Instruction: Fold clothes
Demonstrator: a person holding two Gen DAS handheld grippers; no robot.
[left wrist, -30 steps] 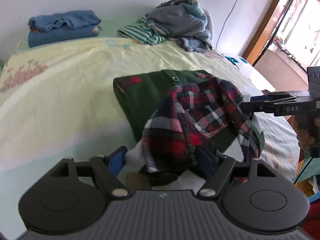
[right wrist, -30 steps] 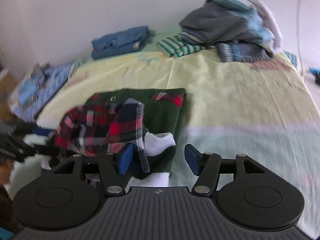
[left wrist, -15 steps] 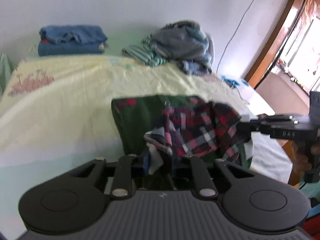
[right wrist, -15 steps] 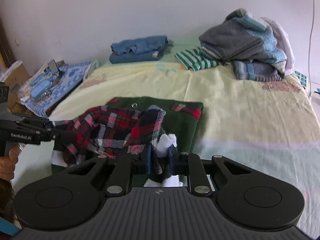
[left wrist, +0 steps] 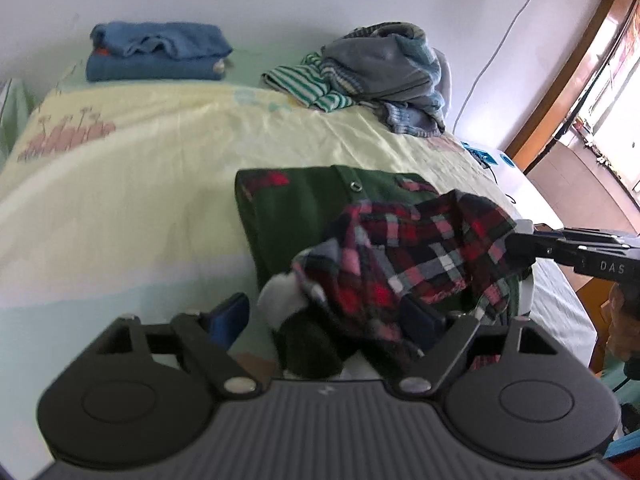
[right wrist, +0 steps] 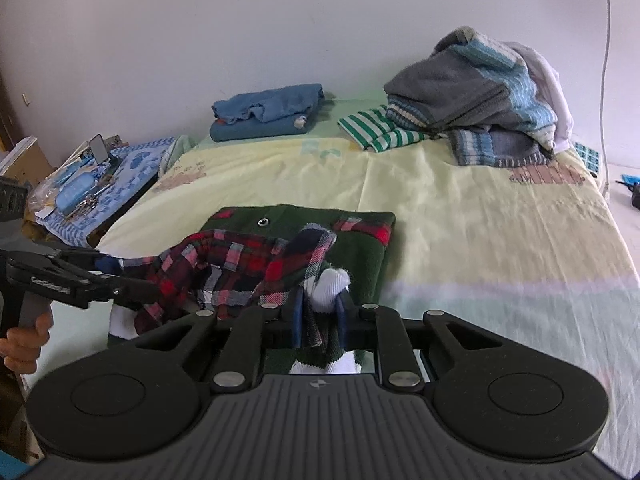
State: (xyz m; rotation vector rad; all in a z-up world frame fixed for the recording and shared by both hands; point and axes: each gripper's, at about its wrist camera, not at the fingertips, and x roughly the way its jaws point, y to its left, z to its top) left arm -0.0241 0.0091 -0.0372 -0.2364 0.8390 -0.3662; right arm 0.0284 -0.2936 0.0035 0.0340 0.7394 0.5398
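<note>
Behind garment (right wrist: pixel 304 240), possibly unfolded pile (right wrist: pixel 476 96)

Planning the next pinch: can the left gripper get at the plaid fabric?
Likely yes: left gripper is open with plaid fabric bunched between its fingers; right gripper pinches it elsewhere.

Plain white wall (right wrist: pixel 280 20) seen across the back, 10 to 2 o'clock. A thin white cable (left wrist: pixel 508 40) is run down the wall at 1 o'clock in the left view. Bed (right wrist: pixel 480 216) is covered with a pale yellow sheet, printed motifs near the edges, a pale green band at the near side. Wooden door frame (left wrist: pixel 580 60) at 2 o'clock, bright daylight seen through it, tiled floor (left wrist: pixel 588 184) beyond. Cluttered side surface (right wrist: pixel 100 184) with a blue patterned cloth at 9 o'clock in the right view.
</note>
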